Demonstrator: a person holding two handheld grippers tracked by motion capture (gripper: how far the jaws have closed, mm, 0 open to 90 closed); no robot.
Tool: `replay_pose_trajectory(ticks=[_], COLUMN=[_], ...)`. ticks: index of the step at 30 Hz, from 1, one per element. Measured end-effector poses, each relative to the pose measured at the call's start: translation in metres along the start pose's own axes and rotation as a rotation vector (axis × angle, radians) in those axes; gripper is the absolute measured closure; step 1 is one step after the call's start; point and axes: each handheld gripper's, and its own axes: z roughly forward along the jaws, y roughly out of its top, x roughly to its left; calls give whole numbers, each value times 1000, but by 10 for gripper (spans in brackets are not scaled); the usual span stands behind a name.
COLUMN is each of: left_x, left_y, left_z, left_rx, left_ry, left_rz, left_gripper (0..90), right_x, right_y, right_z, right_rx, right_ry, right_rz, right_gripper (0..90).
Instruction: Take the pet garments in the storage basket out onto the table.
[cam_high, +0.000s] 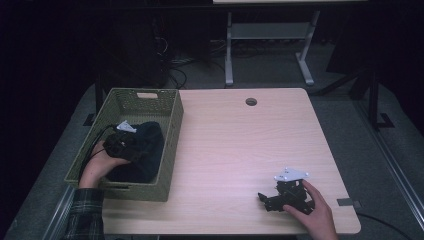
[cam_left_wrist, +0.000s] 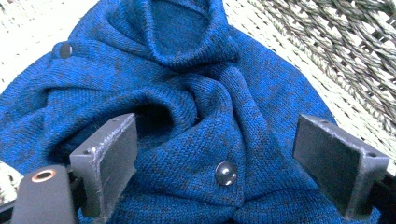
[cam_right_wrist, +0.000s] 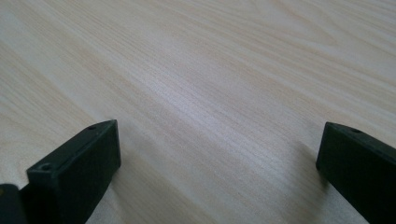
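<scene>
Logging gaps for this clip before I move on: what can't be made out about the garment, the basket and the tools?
- Blue knit garment: its type and full shape; bunched, cut by the left gripper view's edges.
- Basket floor: covered by the garment in the high view.
- Left tool: open; whether its jaws touch the knit is unclear.
- Right tool: whether its jaws touch the table.

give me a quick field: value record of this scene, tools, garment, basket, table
left tool: open, jaws either side of the garment, inside the basket
right tool: open, low over bare table, nothing between its jaws
garment: blue knit with dark buttons, bunched in the basket
basket: green woven, at the table's left edge
table: light wood, round hole near far edge
</scene>
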Motion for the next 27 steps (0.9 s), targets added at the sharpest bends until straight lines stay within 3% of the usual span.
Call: replay_pose_trajectory(ticks=[16,21,24,27], left_x=[-7,-9,-9,-10], left_y=[-5,-5,-4,-3], left_z=[21,24,23,21], left_rx=[109,141,161,164], left_ry=[4,-2,-17,-34], left_rz=[48,40,33,35], left_gripper=[134,136,206,383], right_x=[0,0,0,0], right_y=[0,0,0,0], right_z=[0,0,0,0], right_rx=[1,1,1,0], right_ry=[0,0,1,1], right_rz=[1,1,1,-1], right_gripper=[0,0,0,0])
